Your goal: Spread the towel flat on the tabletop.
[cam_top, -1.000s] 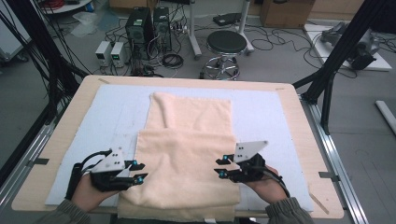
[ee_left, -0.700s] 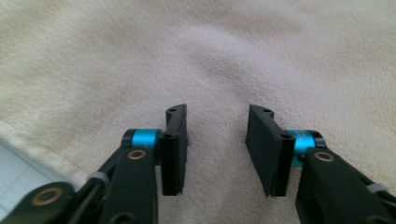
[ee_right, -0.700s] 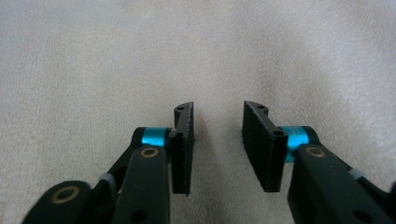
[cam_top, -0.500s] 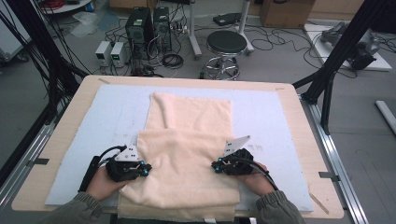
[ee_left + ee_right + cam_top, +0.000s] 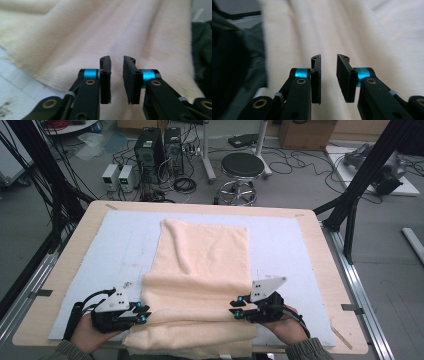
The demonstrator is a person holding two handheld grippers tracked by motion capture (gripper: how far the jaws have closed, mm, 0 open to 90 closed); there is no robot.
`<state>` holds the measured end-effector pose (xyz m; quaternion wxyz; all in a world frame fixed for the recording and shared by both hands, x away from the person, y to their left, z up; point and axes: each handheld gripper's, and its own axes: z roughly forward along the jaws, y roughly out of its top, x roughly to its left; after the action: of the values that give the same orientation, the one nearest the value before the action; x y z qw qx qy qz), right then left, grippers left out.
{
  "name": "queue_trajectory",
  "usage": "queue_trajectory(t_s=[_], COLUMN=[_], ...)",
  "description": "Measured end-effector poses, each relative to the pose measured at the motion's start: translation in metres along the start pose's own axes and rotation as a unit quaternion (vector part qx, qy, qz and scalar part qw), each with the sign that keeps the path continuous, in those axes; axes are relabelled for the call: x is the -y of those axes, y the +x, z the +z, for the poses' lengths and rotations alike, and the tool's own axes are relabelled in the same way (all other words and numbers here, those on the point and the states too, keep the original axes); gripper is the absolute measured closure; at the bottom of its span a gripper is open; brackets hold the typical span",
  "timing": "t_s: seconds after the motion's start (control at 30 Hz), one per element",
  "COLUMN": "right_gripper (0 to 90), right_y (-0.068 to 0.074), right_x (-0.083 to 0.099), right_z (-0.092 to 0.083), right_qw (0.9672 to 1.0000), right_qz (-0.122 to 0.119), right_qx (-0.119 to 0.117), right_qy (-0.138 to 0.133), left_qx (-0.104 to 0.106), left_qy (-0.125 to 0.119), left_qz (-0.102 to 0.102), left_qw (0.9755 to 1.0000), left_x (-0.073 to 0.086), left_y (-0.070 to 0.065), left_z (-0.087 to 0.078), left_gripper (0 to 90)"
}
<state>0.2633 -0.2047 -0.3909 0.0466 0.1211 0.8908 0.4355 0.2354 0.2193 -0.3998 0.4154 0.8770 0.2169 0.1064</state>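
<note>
A cream towel lies lengthwise on a pale blue mat, its near part doubled over and bunched into a ridge at the front edge. My left gripper sits at the ridge's left end and my right gripper at its right end, each held in a hand. In the left gripper view the left gripper has a narrow gap between its jaws over the towel, with nothing pinched. The right gripper looks the same over the towel. Both pairs of jaws have just been opening.
The mat covers a wooden table with metal rails along its sides. Beyond the far edge are a black stool, computer cases and floor cables. Black frame posts rise at the right and left. A dark garment lies beside the towel.
Both grippers went in against the towel's sides half a second ago and have drawn back toward the near edge. The cloth between them is more bunched.
</note>
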Motion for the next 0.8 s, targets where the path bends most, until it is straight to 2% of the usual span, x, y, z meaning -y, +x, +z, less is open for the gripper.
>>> queue_trajectory(t_s=[0.07,0.13,0.17,0.27,0.33,0.37,0.4,0.43,0.5,0.53,0.6,0.67,0.7,0.73,0.77,0.8], right_gripper=[68.8,66.0,64.4,61.6,61.6,62.0,63.9,69.7,81.2,85.7,86.7,86.7,86.1,84.8,82.6,77.0], right_y=[-0.01,-0.02,-0.025,-0.033,-0.032,-0.032,-0.031,-0.03,-0.028,-0.027,-0.023,-0.014,-0.009,-0.006,-0.005,-0.006], right_x=[0.0,0.003,0.004,0.01,0.013,0.015,0.015,0.015,0.015,0.016,0.015,0.013,0.012,0.011,0.01,0.009], right_z=[0.003,0.011,0.016,0.032,0.04,0.046,0.049,0.05,0.05,0.05,0.049,0.044,0.039,0.035,0.03,0.025], right_qw=[0.9998,0.9994,0.9993,0.9986,0.9976,0.9965,0.9958,0.9964,0.9965,0.9964,0.9951,0.9943,0.9944,0.9948,0.9955,0.9969], right_qz=[-0.003,0.008,0.012,0.033,0.027,0.03,0.027,0.023,0.022,0.021,0.019,0.009,0.005,0.004,0.005,0.005], right_qx=[0.021,0.027,0.023,-0.012,-0.016,-0.02,-0.022,-0.016,-0.021,-0.029,-0.051,-0.079,-0.083,-0.086,-0.083,-0.069], right_qy=[0.005,0.019,0.028,0.039,0.061,0.075,0.085,0.08,0.077,0.077,0.082,0.071,0.066,0.056,0.046,0.037], left_qx=[-0.003,-0.002,0.005,0.026,0.04,0.039,0.035,0.035,0.041,0.043,0.059,0.078,0.087,0.089,0.084,0.076], left_qy=[0.002,0.007,0.013,0.033,0.05,0.048,0.045,0.047,0.049,0.049,0.052,0.044,0.038,0.036,0.031,0.027], left_qz=[-0.001,-0.004,-0.004,-0.007,-0.006,-0.003,0.002,0.002,0.001,0.002,0.004,0.015,0.012,0.018,0.018,0.012], left_qw=[1.0,1.0,0.9999,0.9991,0.9979,0.9981,0.9984,0.9983,0.998,0.9979,0.9969,0.9959,0.9954,0.9952,0.9958,0.9967], left_x=[-0.001,-0.001,-0.001,0.001,0.004,0.005,0.005,0.005,0.005,0.005,0.005,0.006,0.007,0.007,0.007,0.007], left_y=[0.009,0.015,0.018,0.021,0.019,0.017,0.016,0.016,0.014,0.013,0.007,-0.001,-0.005,-0.008,-0.009,-0.009], left_z=[0.01,0.02,0.026,0.039,0.047,0.049,0.048,0.047,0.045,0.044,0.038,0.029,0.024,0.019,0.014,0.013], left_gripper=[68.5,63.4,61.9,58.8,62.3,66.6,69.0,75.3,85.4,86.5,88.9,89.0,89.5,89.5,89.1,86.6])
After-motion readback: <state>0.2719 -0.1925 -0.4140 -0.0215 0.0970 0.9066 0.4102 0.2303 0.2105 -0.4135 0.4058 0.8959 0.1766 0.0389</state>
